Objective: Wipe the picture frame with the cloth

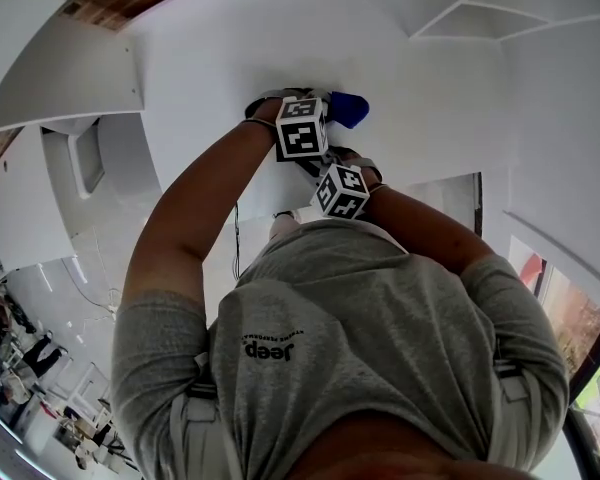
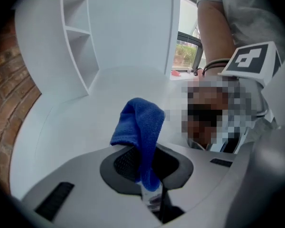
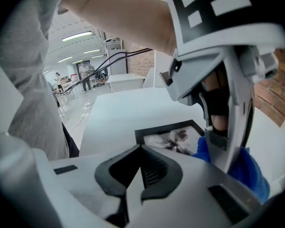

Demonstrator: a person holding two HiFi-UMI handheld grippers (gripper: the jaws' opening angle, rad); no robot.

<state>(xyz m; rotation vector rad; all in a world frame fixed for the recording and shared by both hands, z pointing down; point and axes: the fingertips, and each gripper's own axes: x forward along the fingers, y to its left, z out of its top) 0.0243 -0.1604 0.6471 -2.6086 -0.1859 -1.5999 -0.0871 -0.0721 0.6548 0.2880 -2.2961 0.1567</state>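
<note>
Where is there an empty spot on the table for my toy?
The white table is bare beside the black picture frame, out to its far edge, and between the blue cloth and the white shelves. It is crowded by the frame, where the left tool and right tool meet.

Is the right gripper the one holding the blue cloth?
No, the blue cloth is pinched in the left gripper; the right gripper holds nothing.
</note>
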